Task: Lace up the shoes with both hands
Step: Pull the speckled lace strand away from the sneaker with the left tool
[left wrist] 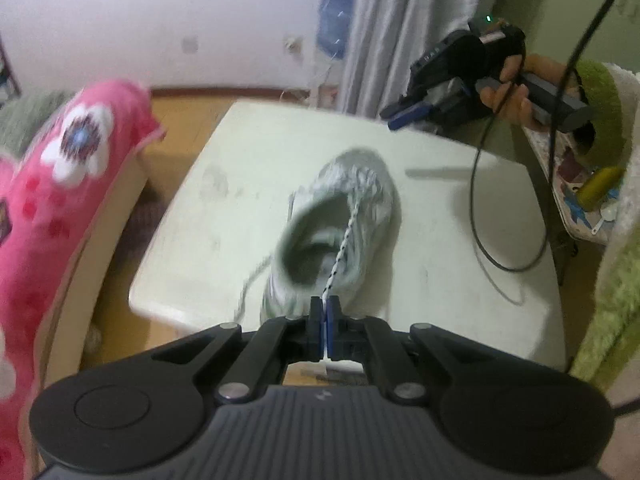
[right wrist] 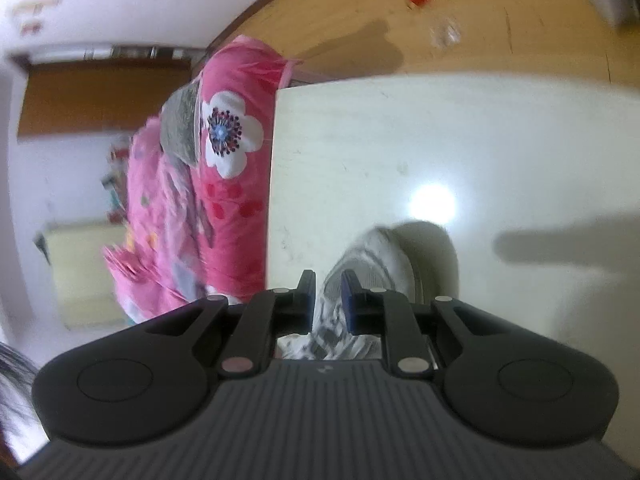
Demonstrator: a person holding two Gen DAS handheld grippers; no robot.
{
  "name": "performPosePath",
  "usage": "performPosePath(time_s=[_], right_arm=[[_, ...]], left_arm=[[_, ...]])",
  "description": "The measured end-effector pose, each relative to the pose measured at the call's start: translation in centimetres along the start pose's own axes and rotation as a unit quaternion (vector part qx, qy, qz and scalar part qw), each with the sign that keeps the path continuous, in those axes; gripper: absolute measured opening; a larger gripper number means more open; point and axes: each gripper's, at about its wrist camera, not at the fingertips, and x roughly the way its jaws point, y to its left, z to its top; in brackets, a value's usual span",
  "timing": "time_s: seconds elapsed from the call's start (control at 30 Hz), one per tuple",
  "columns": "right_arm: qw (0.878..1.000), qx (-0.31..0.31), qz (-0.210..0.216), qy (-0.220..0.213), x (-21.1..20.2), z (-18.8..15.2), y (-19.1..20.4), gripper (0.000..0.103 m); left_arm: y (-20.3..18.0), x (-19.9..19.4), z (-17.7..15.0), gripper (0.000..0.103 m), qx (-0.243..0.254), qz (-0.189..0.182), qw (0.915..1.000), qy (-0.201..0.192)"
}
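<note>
Left wrist view. Shoe (left wrist: 340, 224): pale grey-green sneaker, resting on the white tabletop (left wrist: 248, 184), heel toward the camera, toe away. Lace (left wrist: 344, 246): black-and-white speckled cord, running taut from the eyelet area back over the shoe opening to the left gripper (left wrist: 325, 312), whose jaws are pressed together on the lace end; the straight line suggests the cord is being drawn tight through an eyelet. A second, paler lace end trails loose off the shoe's left side toward the tabletop edge. Right gripper (left wrist: 404, 114): held in a hand (left wrist: 516, 96) above and beyond the shoe's right side, clear of it, nothing visible in it. Pink flowered blanket (left wrist: 60, 184): left of the shoe, off the tabletop. Black cable (left wrist: 480, 216): looping right of the shoe.

Right wrist view. Right gripper (right wrist: 329, 296): jaws slightly apart, empty, looking down on the shoe (right wrist: 376, 264) from above, seemingly waiting its turn. How many eyelets are threaded cannot be told; motion blur hides them. Pink flowered blanket (right wrist: 224, 152): left of the shoe, past the tabletop (right wrist: 500, 140) edge.
</note>
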Motion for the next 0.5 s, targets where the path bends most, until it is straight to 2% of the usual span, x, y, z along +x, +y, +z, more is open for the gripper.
performPosePath(time_s=[0.17, 0.27, 0.37, 0.5], right_arm=[[0.993, -0.104, -0.054, 0.031, 3.1, 0.2, 1.9, 0.014], [0.981, -0.166, -0.087, 0.05, 5.0, 0.3, 3.1, 0.014], [0.964, -0.226, -0.118, 0.068, 6.9, 0.4, 4.2, 0.012], [0.963, -0.231, -0.122, 0.067, 6.9, 0.2, 4.1, 0.009]], left_arm=[[-0.1, -2.2, -2.1, 0.001, -0.033, 0.021, 0.9988, 0.029], [-0.4, -3.3, -3.5, 0.001, -0.055, 0.034, 0.9969, 0.045], [-0.5, -3.9, -5.0, 0.001, -0.073, 0.039, 0.9942, 0.069], [-1.0, -5.4, -6.4, 0.001, -0.091, 0.05, 0.9903, 0.092]])
